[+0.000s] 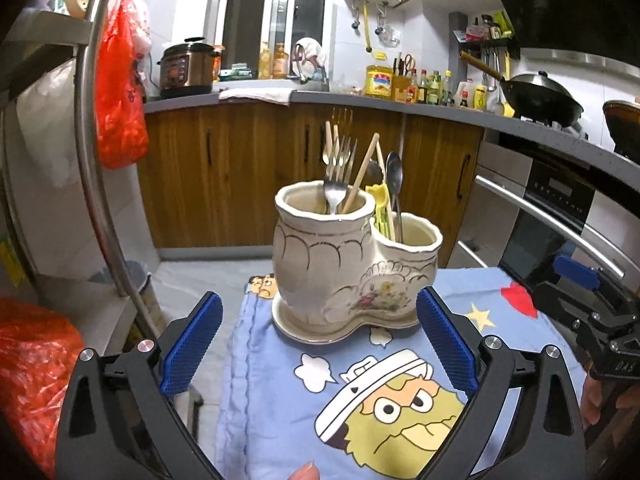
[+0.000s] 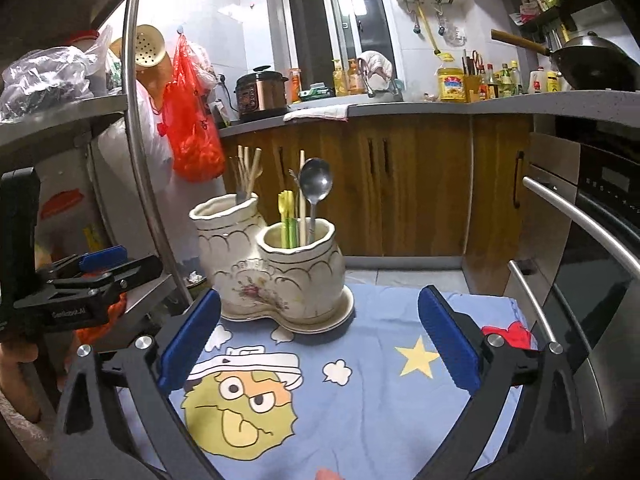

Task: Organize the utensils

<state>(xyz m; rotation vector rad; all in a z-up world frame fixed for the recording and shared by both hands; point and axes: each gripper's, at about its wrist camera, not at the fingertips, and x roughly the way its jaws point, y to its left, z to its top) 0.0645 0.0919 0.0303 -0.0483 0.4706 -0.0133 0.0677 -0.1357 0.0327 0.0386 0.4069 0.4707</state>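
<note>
Facing the holder from the near edge of the cloth, both grippers hang wide open w/ nothing between the pads. Left gripper (image 1: 320, 344): jaws spread either side of the view, empty. Right gripper (image 2: 320, 344): same, empty, jaws apart over the blue cartoon cloth (image 2: 360, 400).

Straight ahead of both, just past the fingertips: a double ceramic utensil holder (image 1: 352, 264), two joined cups on one saucer base, standing on the far part of the cloth. Tall cup sits on the left gripper's side, short cup on the right gripper's side, so each hand is nearer its own cup, I'd judge.

Utensils all stand roughly upright, long axes vertical w/ a slight lean, handles or heads poking above the rims, so a pick would prob be from above.

Count, approx: tall cup has a cluster of forks (image 1: 340, 160), about 3–4, hard to split, plus wooden chopsticks (image 2: 248, 168). Short cup: 1 clear metal spoon (image 2: 315, 188), maybe a 2nd behind it, yellow-green plastic pieces (image 2: 287, 216), 1–2 chopsticks.
</note>
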